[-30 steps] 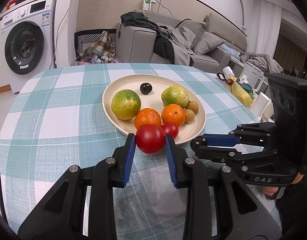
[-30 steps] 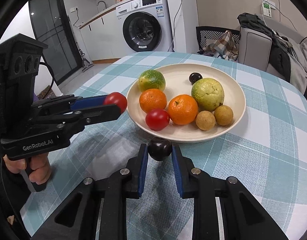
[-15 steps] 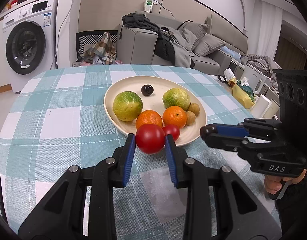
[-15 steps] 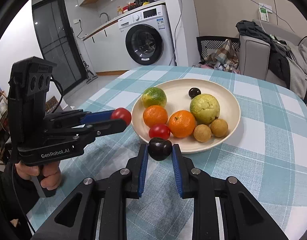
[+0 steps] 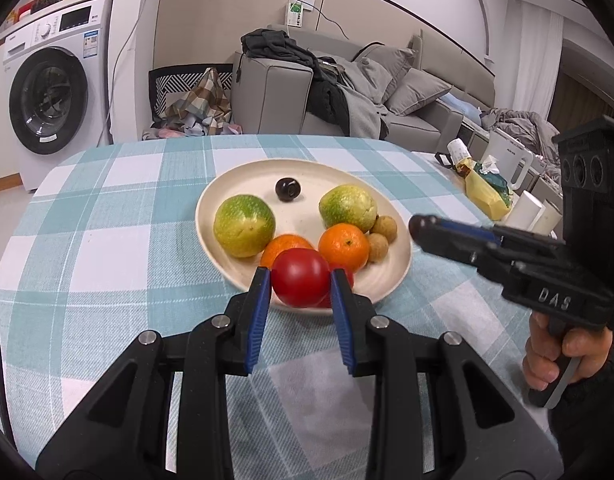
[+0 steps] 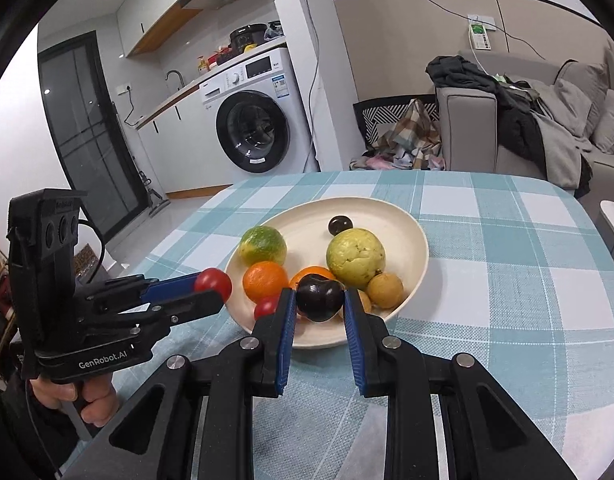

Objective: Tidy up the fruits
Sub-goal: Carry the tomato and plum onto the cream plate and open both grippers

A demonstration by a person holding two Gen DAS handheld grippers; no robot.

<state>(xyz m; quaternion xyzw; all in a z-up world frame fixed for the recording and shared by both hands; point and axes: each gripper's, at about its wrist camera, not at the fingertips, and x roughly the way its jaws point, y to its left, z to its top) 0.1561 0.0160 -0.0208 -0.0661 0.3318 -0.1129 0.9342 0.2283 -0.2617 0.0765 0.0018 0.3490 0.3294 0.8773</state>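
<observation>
Right gripper (image 6: pixel 319 300) now higher, rolled.

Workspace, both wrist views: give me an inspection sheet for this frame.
Surface: table with teal check cloth.
Job's things: plate holds two green fruits, two oranges, two brown fruits, a small tomato, a dark plum.
Clutter: yellow bag, white cups at the table's right edge.
Grippers: left gripper shut on a tomato; right gripper shut on a dark fruit.
Cables: wall cable to a socket.
Surroundings: washer, sofa with clothes.
</observation>
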